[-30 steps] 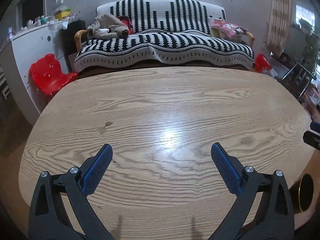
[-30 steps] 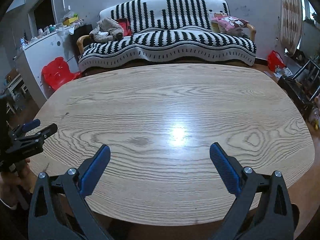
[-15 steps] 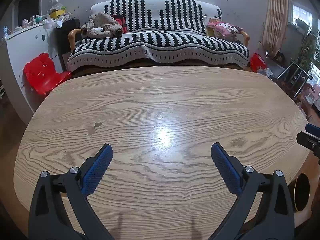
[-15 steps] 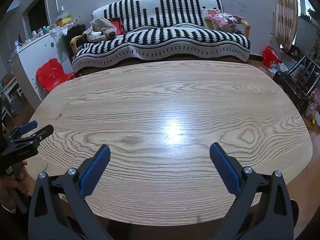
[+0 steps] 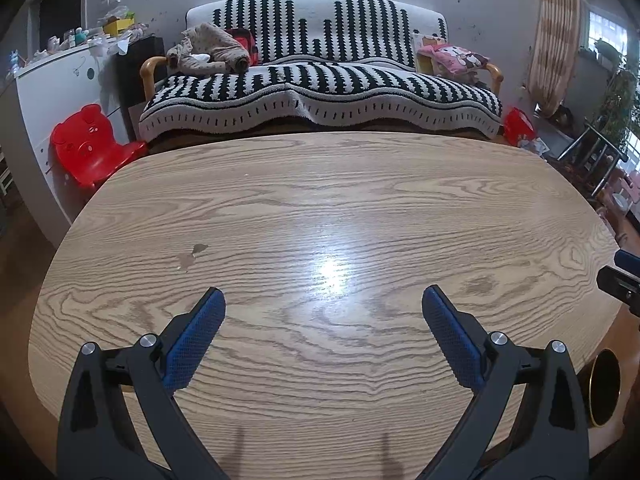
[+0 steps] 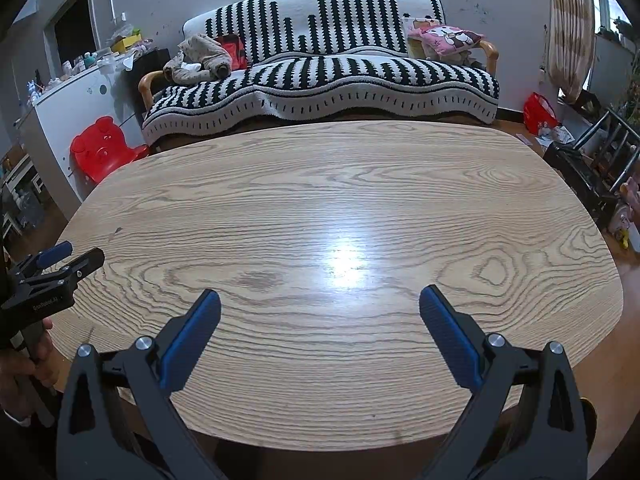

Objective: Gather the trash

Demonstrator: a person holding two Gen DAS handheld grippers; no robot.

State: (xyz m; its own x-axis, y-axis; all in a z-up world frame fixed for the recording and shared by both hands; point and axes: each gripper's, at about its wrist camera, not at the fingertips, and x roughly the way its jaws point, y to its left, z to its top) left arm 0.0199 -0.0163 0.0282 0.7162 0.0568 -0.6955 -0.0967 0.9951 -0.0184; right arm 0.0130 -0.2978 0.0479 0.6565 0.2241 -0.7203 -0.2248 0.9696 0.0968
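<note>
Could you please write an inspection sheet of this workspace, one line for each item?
Surface: oval wooden table, glossy, with a small stain on its left part.
Job's things: no trash seen on the table; a round black bin with gold rim shows below the table's right edge.
Clutter: nothing seen on the table.
Grippers: left tongs open and empty; right tongs open and empty, both over the near edge.
Cables: nothing seen.
Surroundings: striped sofa behind the table, red child chair at left, white cabinet with small items on top.
</note>
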